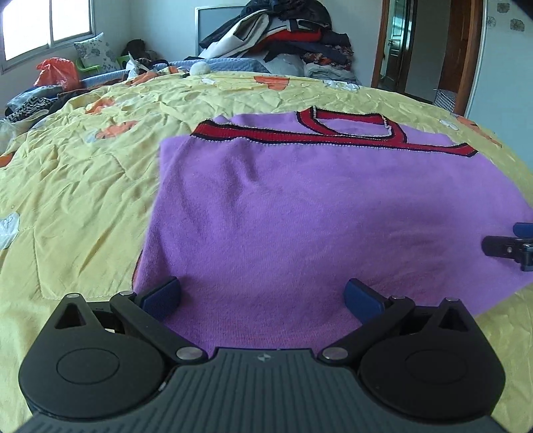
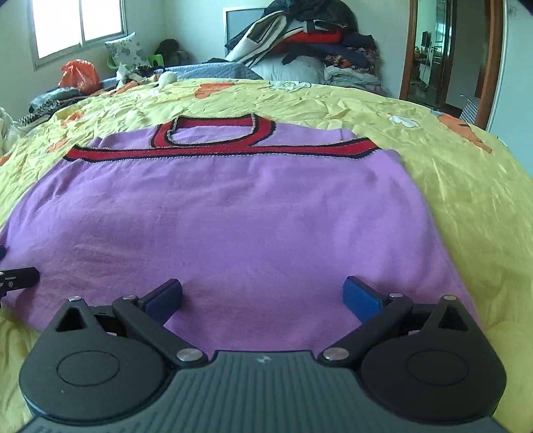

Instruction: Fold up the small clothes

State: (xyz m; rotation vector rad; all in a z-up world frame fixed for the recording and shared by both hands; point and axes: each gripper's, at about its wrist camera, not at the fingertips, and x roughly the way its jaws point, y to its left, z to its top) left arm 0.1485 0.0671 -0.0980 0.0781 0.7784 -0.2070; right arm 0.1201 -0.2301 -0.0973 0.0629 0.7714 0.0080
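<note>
Left wrist view first: our left gripper (image 1: 261,296) has its blue fingers (image 1: 161,296) spread wide, released, grasping nothing, low over the near edge of the purple sweater (image 1: 299,216). The sweater lies flat on the bed's yellow bedspread (image 1: 83,186), its red-trimmed neckline at the far end. At the right edge we catch the tip of the right gripper (image 1: 509,248) over the same fabric. Behind, a heap of clothes (image 1: 283,36) is piled at the head of the bed, an orange bag (image 1: 56,71) sits under the window (image 1: 50,26), and a doorway (image 1: 399,46) stands on the right.

Over to the right wrist view: our right gripper (image 2: 263,296) is just as wide apart, fingers (image 2: 361,299) released and empty, over the sweater (image 2: 233,216) near its right side. The left gripper's tip (image 2: 18,278) pokes in at the left edge
</note>
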